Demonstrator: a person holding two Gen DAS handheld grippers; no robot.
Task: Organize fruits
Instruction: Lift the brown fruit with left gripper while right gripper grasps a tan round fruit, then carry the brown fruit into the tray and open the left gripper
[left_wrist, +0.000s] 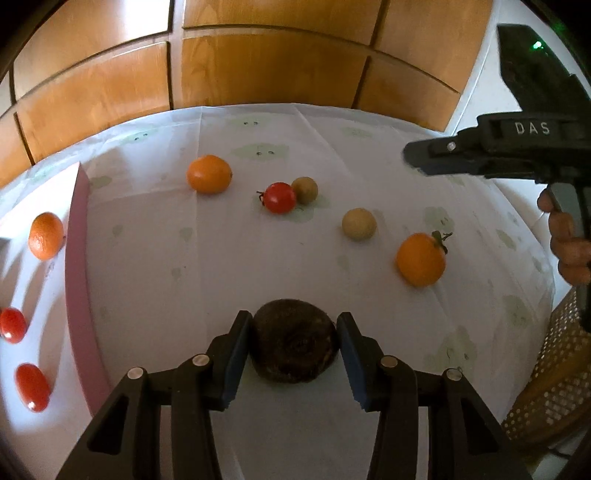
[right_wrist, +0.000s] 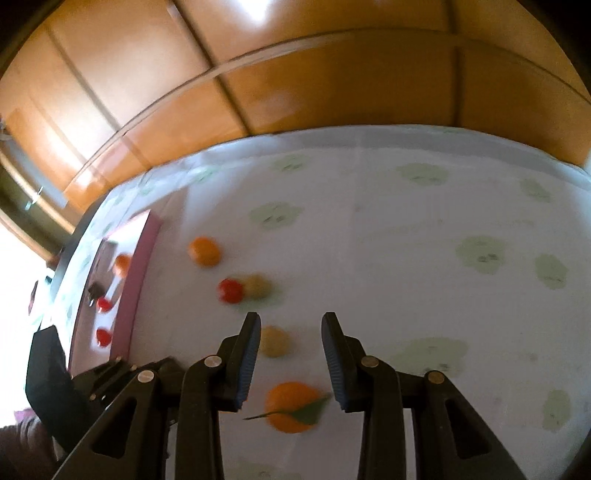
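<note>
My left gripper is open around a dark brown kiwi on the table, its pads close on either side. On the cloth lie an orange, a red tomato touching a tan longan, another longan and an orange with a leaf. A pink-walled tray at left holds an orange and two tomatoes. My right gripper is open and empty, above the leafed orange; it also shows in the left wrist view.
A white cloth with green prints covers the table. Wooden cabinet panels stand behind it. A wicker chair is at the right edge. The right wrist view is blurred.
</note>
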